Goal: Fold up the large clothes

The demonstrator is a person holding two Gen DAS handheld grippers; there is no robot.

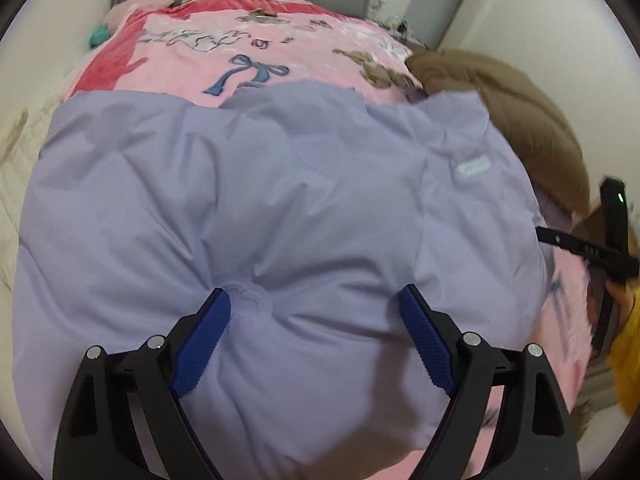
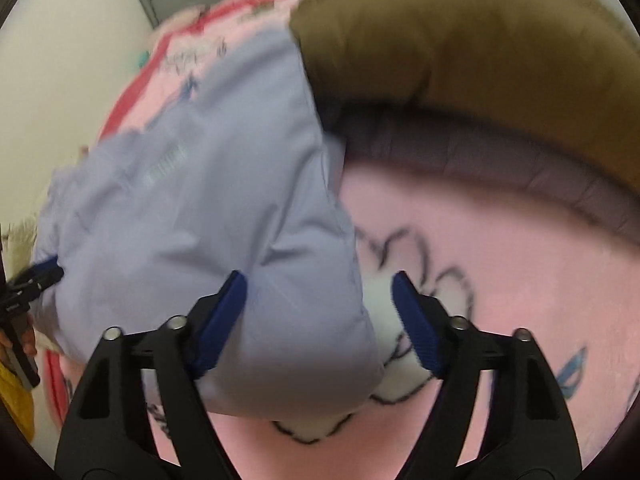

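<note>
Both the left gripper (image 1: 314, 312) and right gripper (image 2: 320, 300) hang released over the lilac jacket (image 1: 280, 200), already bundled on the pink blanket (image 1: 192, 64); the brown coat (image 2: 460, 40) looks unfolded.

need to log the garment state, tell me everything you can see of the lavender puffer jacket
The lavender puffer jacket is a padded, smooth, matte garment with stitched quilting and a small pale logo patch. It lies bunched and partly folded on the pink printed blanket, its far right edge against a brown puffer jacket. Both tongs stand open over it.
</note>
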